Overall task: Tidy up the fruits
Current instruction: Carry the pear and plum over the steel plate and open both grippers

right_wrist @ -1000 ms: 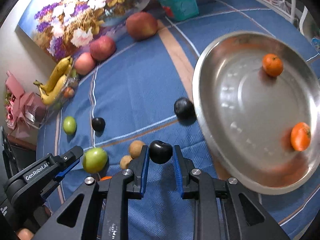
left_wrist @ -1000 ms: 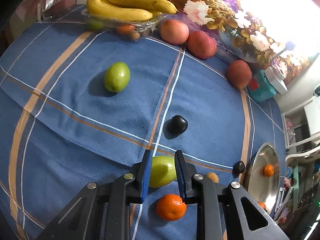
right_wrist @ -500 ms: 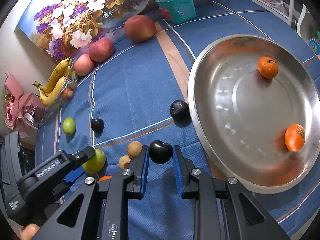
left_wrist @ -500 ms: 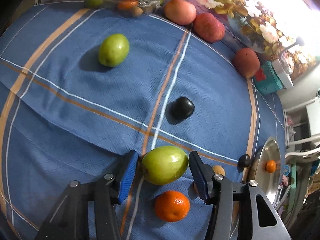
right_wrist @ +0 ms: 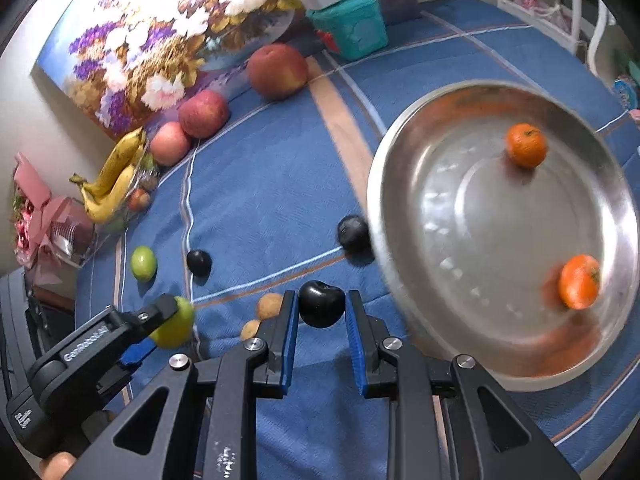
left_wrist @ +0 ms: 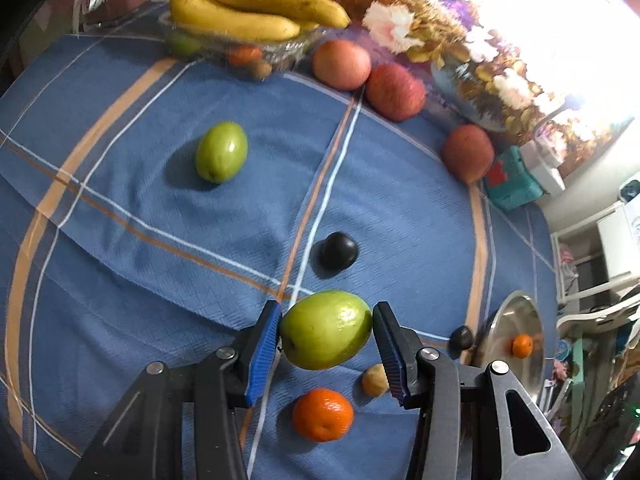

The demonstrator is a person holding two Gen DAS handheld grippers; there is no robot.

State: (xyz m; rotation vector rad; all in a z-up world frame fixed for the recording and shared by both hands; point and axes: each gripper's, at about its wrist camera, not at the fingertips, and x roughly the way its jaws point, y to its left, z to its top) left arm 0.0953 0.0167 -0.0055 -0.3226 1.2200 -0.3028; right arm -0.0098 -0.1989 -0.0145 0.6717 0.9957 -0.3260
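My left gripper (left_wrist: 326, 346) is shut on a large green fruit (left_wrist: 326, 330) and holds it above the blue cloth; it also shows in the right wrist view (right_wrist: 176, 322). My right gripper (right_wrist: 322, 314) is shut on a dark plum (right_wrist: 321, 304), left of a steel basin (right_wrist: 400, 148). The basin holds two oranges (right_wrist: 526, 145) (right_wrist: 579, 281). On the cloth lie an orange (left_wrist: 322, 415), two small brown fruits (right_wrist: 270, 306) (right_wrist: 250, 329), two dark plums (left_wrist: 339, 251) (right_wrist: 353, 233) and a second green fruit (left_wrist: 221, 152).
A glass bowl (left_wrist: 288, 46) with bananas (left_wrist: 248, 12) stands at the far edge. Three red apples (left_wrist: 341, 64) (left_wrist: 395, 92) (left_wrist: 467, 153) lie along a flower painting (right_wrist: 168, 40). A teal box (right_wrist: 350, 26) is beyond them.
My left gripper opened around the green fruit, closed on it and lifted it off the cloth. My right gripper keeps the dark plum and has drifted slightly relative to the basin.
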